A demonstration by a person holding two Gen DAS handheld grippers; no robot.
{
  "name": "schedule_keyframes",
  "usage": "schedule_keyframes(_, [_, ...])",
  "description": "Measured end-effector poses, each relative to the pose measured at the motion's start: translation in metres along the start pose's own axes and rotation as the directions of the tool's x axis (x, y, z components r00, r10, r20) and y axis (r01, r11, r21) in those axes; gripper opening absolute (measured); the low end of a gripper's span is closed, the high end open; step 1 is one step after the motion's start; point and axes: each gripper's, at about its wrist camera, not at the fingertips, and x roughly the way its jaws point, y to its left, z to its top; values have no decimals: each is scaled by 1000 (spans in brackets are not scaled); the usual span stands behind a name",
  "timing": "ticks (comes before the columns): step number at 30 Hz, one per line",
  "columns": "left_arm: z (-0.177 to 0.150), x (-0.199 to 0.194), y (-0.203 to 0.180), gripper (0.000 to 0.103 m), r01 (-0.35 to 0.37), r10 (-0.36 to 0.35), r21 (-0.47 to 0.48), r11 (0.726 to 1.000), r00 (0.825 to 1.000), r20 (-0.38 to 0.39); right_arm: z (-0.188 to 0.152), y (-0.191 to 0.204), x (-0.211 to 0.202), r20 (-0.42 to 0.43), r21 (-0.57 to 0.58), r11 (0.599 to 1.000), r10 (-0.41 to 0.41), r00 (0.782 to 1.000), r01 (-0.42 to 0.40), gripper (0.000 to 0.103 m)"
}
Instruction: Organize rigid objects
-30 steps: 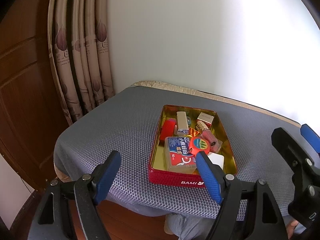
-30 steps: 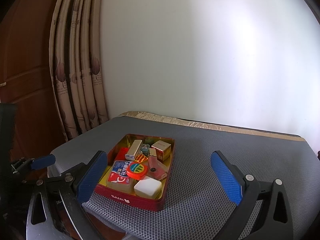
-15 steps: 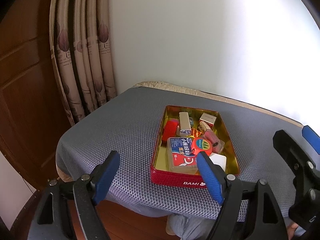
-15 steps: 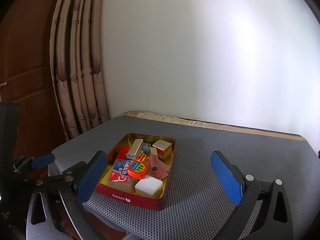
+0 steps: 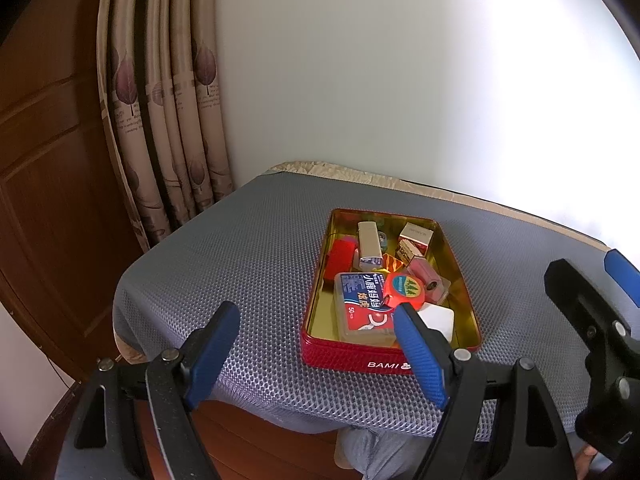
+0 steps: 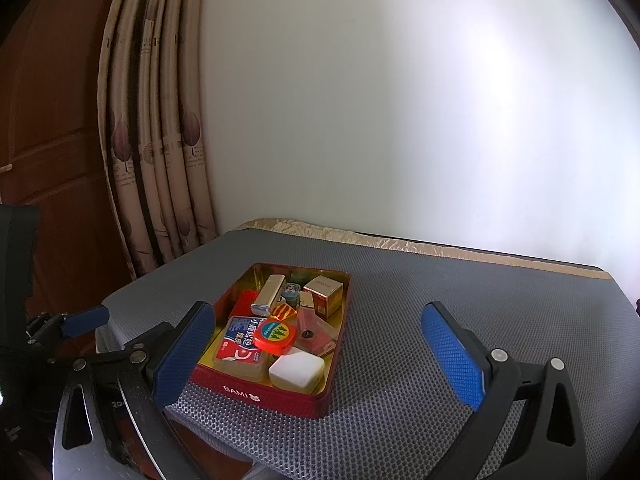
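White wall (image 6: 400, 120) behind, brightly lit on right. Beige leaf-print curtain (image 5: 168, 120) in corner. Brown wooden door (image 5: 48, 160) left. Table (image 6: 440, 280) under grey mesh mat.

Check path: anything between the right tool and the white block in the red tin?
Nothing visible. The right tool is open, short of the red tin. The white block lies at the tin's near corner, uncovered, with only the low front wall ahead of it.
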Motion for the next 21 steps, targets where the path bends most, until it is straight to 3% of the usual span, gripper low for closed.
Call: schedule_keyframes(21, [0,0,1,81,-1,1,1,1000,1000,-4,0,3,0,0,1,1000,0,1000,0,102])
